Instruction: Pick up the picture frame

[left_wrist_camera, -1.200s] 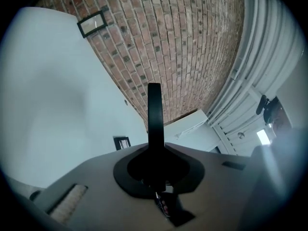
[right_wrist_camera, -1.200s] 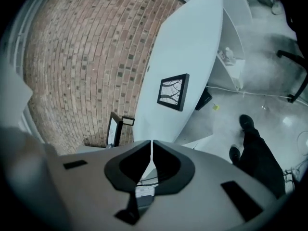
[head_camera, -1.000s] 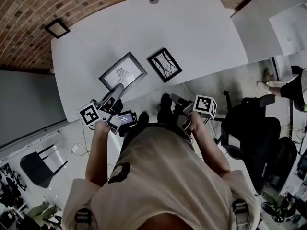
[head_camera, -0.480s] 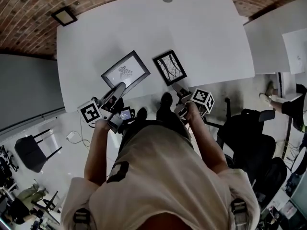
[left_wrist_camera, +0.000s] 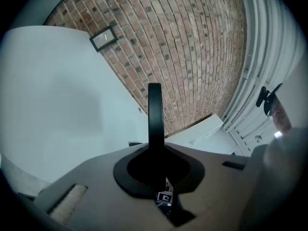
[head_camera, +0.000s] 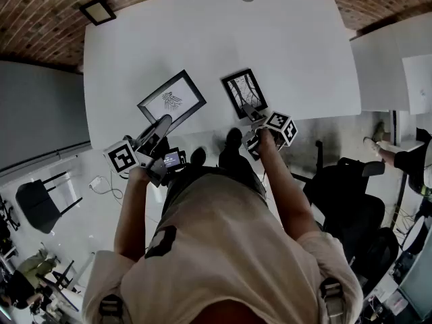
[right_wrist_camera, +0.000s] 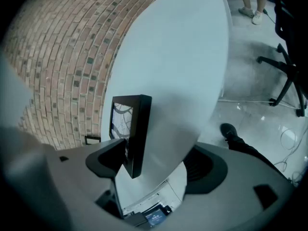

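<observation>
Two picture frames lie on the white table [head_camera: 283, 39]. The larger picture frame [head_camera: 172, 98] holds a pale drawing; the smaller dark picture frame [head_camera: 244, 92] lies to its right. My right gripper [head_camera: 254, 114] is low at the small frame's near edge. In the right gripper view its jaws are opening around the near corner of that small frame [right_wrist_camera: 131, 129], which sits close to the left jaw with no pad pressing on it. My left gripper [head_camera: 163, 122] is shut and empty, hovering just short of the larger frame's near corner. In the left gripper view the left gripper [left_wrist_camera: 155, 89] points over the table toward a brick wall.
A dark rectangular plate [head_camera: 98, 10] sits on the brick surface beyond the table's far left corner. A second white table [head_camera: 391, 52] stands at the right. A black office chair [head_camera: 344, 194] is on the floor to my right, another chair [head_camera: 37, 204] to my left.
My right gripper has come forward and down from beside my body to the small frame's near edge, and its jaws have opened. The left gripper has hardly shifted.
</observation>
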### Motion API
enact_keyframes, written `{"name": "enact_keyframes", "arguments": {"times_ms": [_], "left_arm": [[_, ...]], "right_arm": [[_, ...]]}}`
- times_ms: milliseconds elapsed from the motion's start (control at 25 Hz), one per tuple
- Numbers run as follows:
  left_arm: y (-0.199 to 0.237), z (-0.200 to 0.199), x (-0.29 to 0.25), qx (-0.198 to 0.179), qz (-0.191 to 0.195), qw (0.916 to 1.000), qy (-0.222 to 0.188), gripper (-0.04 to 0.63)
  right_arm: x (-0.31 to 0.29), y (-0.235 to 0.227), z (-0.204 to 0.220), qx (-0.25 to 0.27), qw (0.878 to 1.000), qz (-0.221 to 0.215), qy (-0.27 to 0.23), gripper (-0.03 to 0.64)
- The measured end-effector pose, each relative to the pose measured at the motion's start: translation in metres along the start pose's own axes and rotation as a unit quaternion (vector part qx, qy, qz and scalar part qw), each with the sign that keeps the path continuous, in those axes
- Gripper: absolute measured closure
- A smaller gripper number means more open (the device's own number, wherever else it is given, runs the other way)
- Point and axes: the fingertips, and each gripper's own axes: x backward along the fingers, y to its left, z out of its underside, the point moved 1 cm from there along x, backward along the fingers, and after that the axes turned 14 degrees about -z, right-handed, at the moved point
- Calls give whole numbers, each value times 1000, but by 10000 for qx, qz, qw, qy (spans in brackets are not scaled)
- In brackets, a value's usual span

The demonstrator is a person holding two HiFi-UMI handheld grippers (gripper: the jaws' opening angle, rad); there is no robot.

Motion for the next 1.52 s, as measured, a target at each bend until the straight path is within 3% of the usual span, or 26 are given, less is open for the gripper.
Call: {"name": "enact_keyframes", "arguments": {"times_ms": [280,640,840,1360,1520], "left_arm": [[-6,-2,-2,-103,242,9997,-1,578],[18,-5,17,54,44,10000,54,578],[31,0,19,158,-15,9998,134,578],[36,6,31,-8,167,9985,521,578],[38,12,32,323,144,9967,735,578]], "right_arm": [[4,-4,-11,162,9996,-234,-83,295],[11,-9,1,365,9988,-305,-152,295],[8,-20,6,232,9983,-455,-285,296],[17,-16,39,38,9963,-749,-412,298],[17,-21,51,-55,9965,-729,-415,298]]}}
